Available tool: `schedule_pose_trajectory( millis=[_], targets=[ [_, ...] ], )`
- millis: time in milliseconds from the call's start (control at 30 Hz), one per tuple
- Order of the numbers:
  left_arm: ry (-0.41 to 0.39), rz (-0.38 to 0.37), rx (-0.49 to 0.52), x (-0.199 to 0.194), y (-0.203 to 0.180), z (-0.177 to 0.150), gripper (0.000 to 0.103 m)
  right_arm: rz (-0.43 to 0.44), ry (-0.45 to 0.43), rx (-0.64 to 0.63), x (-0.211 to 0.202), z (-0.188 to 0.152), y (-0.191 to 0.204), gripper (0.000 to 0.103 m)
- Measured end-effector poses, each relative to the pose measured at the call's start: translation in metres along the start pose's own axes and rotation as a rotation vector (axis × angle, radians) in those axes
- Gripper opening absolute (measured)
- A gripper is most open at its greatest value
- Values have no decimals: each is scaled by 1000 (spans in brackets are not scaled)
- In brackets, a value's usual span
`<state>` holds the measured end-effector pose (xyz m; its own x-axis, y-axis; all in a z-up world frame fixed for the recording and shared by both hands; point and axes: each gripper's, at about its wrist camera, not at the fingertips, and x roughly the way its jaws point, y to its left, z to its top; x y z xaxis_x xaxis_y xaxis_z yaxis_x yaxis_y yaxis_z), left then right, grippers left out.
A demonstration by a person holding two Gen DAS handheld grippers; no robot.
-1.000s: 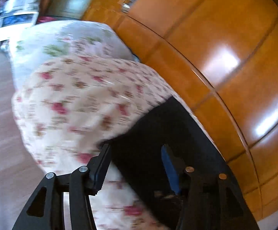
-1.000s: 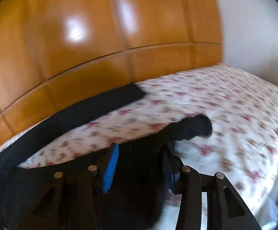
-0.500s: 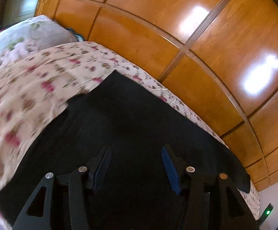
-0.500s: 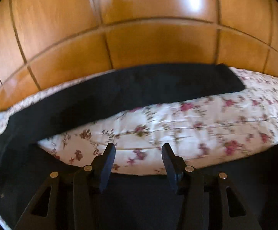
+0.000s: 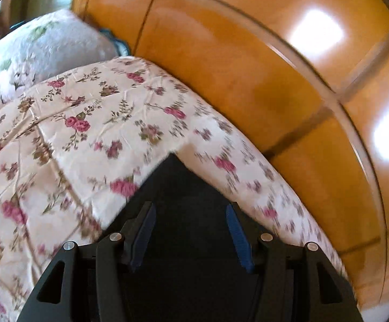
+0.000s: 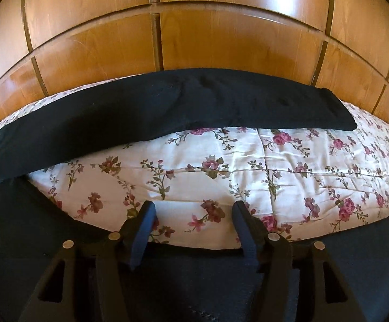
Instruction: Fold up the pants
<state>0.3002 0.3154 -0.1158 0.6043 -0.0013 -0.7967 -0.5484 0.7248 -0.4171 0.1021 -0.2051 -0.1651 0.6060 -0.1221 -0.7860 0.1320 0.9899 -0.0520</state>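
Black pants [image 6: 167, 107] are spread on the floral bed cover [image 6: 248, 166], one leg stretched along the far side by the wooden wardrobe [image 6: 221, 40], the other running under the right gripper [image 6: 191, 214]. Its jaws are opening with nothing pinched, just bedspread showing between them. Left gripper [image 5: 190, 220] hangs released over a pointed corner of the pants [image 5: 178, 187], not clamping the fabric.

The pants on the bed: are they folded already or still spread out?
Spread out. In the right wrist view one leg of the pants lies stretched along the bed, the other nearer, bare cover between.
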Motion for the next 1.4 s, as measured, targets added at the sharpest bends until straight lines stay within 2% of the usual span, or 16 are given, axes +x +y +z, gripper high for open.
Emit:
schedule_pose_trajectory(
  millis=[67,167,200,333,367,433,467,533,633,1067,1267,1400],
  targets=[
    [4,5,-11,13,-2,10,55,7,-4,6,2,3,-3,61],
    [4,67,1,30,-4,17,55,11,-9,10,3,2,-2,62],
    [-7,100,14,35,-5,17,55,11,-10,10,3,1,-3,62],
    [-73,120,111,42,-8,8,54,0,-14,3,3,2,-4,62],
    [-90,131,138,43,-9,5,52,-2,-15,2,3,2,-4,62],
    [-113,154,177,43,-11,-1,39,-6,-18,-1,3,2,-3,62],
    [-120,150,189,42,-10,-4,36,-9,-19,-3,3,2,-2,62],
    [-114,124,187,41,-11,-4,20,-11,-21,-7,3,1,-2,62],
    [-118,94,177,35,-10,-7,13,-13,-23,-10,3,1,-1,62],
    [-248,-80,131,-38,0,-28,11,-11,-26,-11,3,1,-1,62],
    [-280,-209,151,-83,9,-63,11,-12,-26,-10,3,1,-1,62],
    [-265,-290,74,-105,35,-91,11,-11,-27,-10,3,1,-1,62]
  ],
)
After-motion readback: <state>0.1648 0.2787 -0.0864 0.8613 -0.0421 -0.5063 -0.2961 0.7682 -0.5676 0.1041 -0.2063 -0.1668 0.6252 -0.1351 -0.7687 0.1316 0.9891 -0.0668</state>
